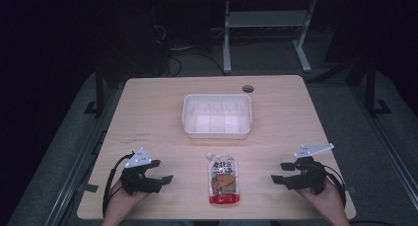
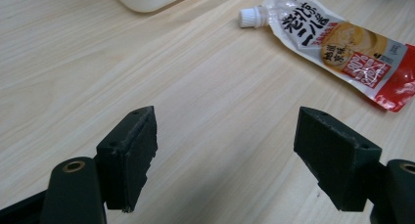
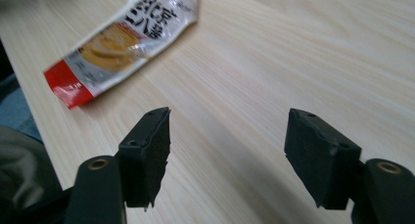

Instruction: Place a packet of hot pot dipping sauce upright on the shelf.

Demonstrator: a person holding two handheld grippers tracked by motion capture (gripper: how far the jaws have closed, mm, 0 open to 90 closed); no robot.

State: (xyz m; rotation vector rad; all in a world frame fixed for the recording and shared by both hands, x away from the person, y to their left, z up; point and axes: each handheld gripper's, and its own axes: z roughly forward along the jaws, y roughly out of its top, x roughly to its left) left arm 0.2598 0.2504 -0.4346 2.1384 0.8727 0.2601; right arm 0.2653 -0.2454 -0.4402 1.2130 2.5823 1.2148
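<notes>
Judging from how things lie, nothing of the work has yet been carried out. A spouted food pouch (image 1: 223,179) is seen lying flat on the desk (image 1: 148,117) near the person's edge, its white cap (image 1: 210,156) pointing away toward a white plastic bin (image 1: 217,115) that stands just beyond it at the middle of the desk. The bin appears empty, and the pouch is clear of it, not touching its wall.

The left claw (image 1: 160,179) is held low over the desk to the left of the pouch, well apart from it; its jaws are spread wide with only bare wood between them, as is confirmed in the left gripper view, where the pouch (image 2: 342,50) lies farther off toward the upper right. The right claw (image 1: 277,178) is held likewise on the other side, its jaws also parted and holding nothing; in the right gripper view the pouch (image 3: 122,43) is seen ahead at the upper left.

It is judged that everything remains to be done: the pouch is still to be approached, gripped, lifted and probably set into the bin.
</notes>
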